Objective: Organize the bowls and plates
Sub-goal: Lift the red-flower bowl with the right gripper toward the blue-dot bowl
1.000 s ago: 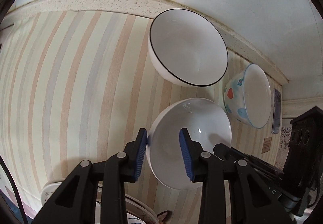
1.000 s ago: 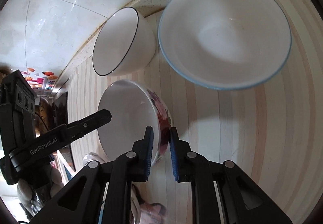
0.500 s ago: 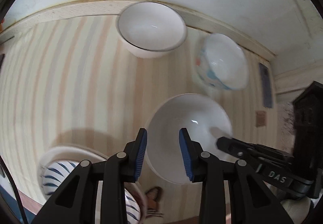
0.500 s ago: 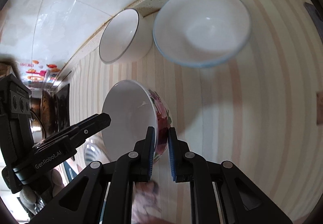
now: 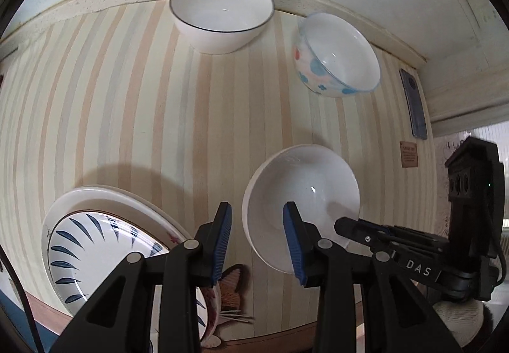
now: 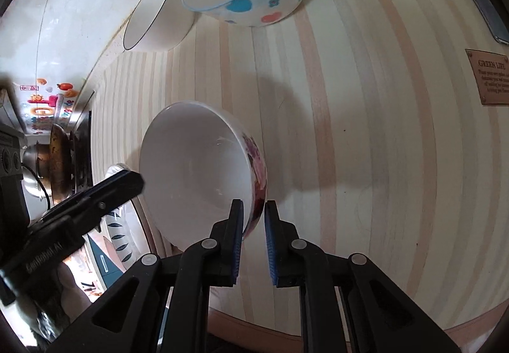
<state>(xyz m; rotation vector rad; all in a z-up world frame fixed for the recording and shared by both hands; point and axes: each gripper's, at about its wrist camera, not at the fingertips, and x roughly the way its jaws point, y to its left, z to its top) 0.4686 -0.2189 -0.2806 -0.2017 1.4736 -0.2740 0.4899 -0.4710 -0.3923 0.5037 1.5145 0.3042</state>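
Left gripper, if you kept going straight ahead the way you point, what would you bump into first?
Probably the floral bowl: its near rim sits between the open fingers of the left gripper, held there by the right gripper. Depth is unclear; passing beneath it would meet the striped tabletop.

A floral-sided white bowl [image 6: 203,175] hung tilted, its rim pinched. On the striped surface [image 5: 133,105] stood a black-rimmed bowl [image 5: 221,12], a spotted bowl [image 5: 337,55] and stacked plates [image 5: 105,245].

Glossy glazed bowls [image 5: 221,12] on a smooth matt striped mat [image 5: 127,98].
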